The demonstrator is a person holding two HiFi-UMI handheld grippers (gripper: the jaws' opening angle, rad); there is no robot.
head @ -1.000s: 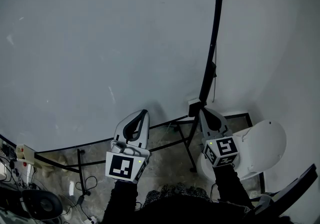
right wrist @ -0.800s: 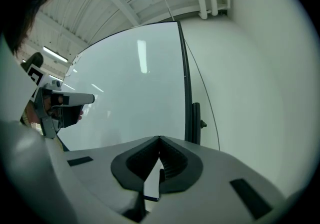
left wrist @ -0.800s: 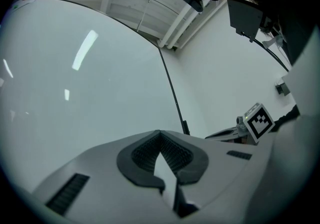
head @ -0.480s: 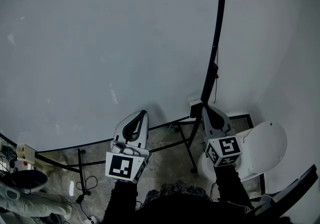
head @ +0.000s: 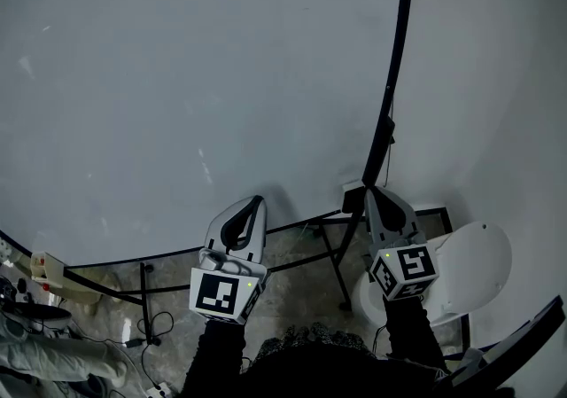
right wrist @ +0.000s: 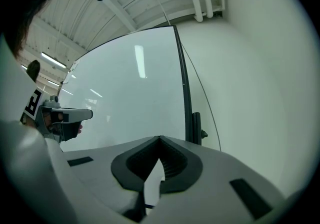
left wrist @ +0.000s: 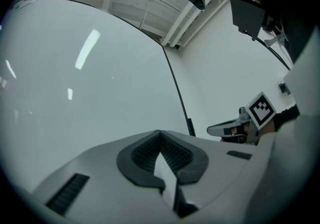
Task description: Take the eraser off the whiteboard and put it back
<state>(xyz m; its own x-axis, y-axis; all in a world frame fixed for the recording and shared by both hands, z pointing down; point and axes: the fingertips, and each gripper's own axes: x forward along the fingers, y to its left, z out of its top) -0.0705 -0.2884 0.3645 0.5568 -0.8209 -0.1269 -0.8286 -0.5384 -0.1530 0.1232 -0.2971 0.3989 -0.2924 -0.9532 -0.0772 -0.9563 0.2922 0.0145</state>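
The big whiteboard (head: 195,77) with its black frame (head: 396,77) fills the head view. A small pale block (head: 353,193) sits at the board's lower right corner; whether it is the eraser I cannot tell. My right gripper (head: 370,193) is shut and empty, its tip right next to that block and the frame's post (right wrist: 188,103). My left gripper (head: 258,199) points at the board's lower edge, jaws together with nothing in them. Each gripper shows in the other's view: the right gripper (left wrist: 212,129) and the left gripper (right wrist: 89,113). The gripper views show no eraser.
Black stand legs (head: 332,254) run under the board. A white round seat-like object (head: 474,259) stands at the right, by the white wall (head: 496,77). Cables (head: 146,334) and a power strip (head: 44,268) lie on the floor at the left, near a person's pale sleeve (head: 44,356).
My right gripper has risen slightly along the board's right post. At the lower left a dark round object has gone and a pale sleeve has come in. The left gripper has stayed put.
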